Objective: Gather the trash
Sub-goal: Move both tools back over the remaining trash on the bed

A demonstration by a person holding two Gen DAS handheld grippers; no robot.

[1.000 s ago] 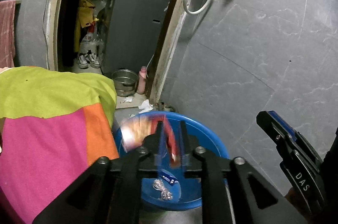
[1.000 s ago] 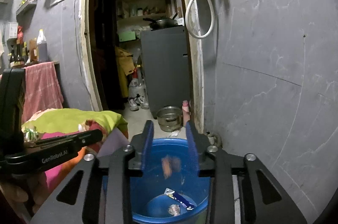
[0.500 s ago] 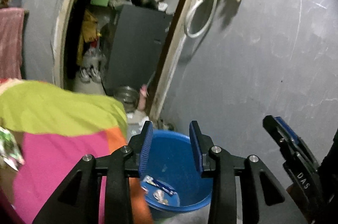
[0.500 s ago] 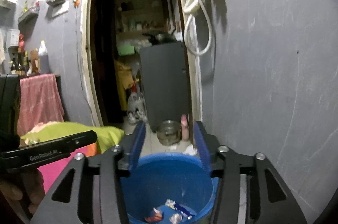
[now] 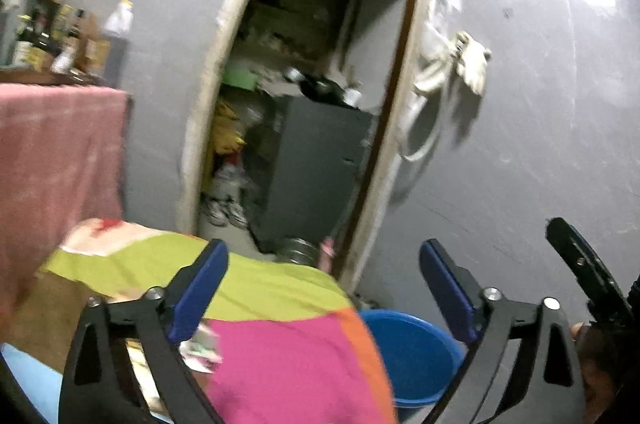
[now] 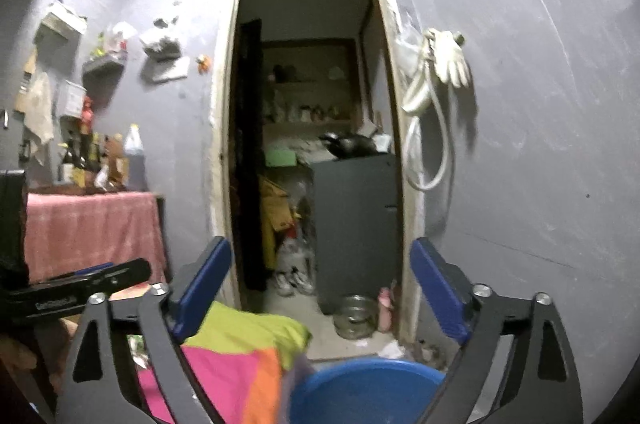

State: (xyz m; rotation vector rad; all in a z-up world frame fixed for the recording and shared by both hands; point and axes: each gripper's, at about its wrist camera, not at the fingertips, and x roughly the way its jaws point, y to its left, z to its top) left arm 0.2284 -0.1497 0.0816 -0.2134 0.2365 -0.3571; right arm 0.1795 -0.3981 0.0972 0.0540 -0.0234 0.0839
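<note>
- Looking big to small: grey wall (image 6: pixel 540 144) w/ open doorway (image 6: pixel 312 128) fills both views; a bed under a multicolour bedcover (image 5: pixel 280 356) (green, pink, orange) sits low left, blue bucket (image 5: pixel 412 352) just beside its orange corner, on the floor by the wall.
- Bucket = the trash bin here. It stands upright, mouth up, long axis vertical; only rim + upper wall show, contents hidden in both views now.
- Left hand-held gripper (image 5: pixel 324 288): jaws wide, nothing btwn them; they've just been opening. It looks over the bedcover, bucket low right of it.
- Right hand-held gripper (image 6: pixel 322 288): jaws also wide + empty, just been opening too. Bucket rim (image 6: pixel 368 370) sits low between its fingers, doorway ahead.
- Remaining trash: a crumpled wrapper (image 5: pixel 204 348) lies on the bed surface by the pink patch, just beside the left hand-held gripper's blue pad (image 5: pixel 196 296). Too blurred to give its long axis or which way it points.
- Risk 1: left view is badly smeared, so aiming at the wrapper on this picture alone could miss, or pinch bedcover fabric along w/ it.
- Risk 2: thin, light wrapper; a shallow pinch may let it slip + land on the floor short of the bucket.
- Risk 3: bucket hugs the bed corner, so a low swing could knock the rim + tip it.
- Risk 4: both hand-held grippers are near each other by the bucket; crossing paths could clash.
</note>
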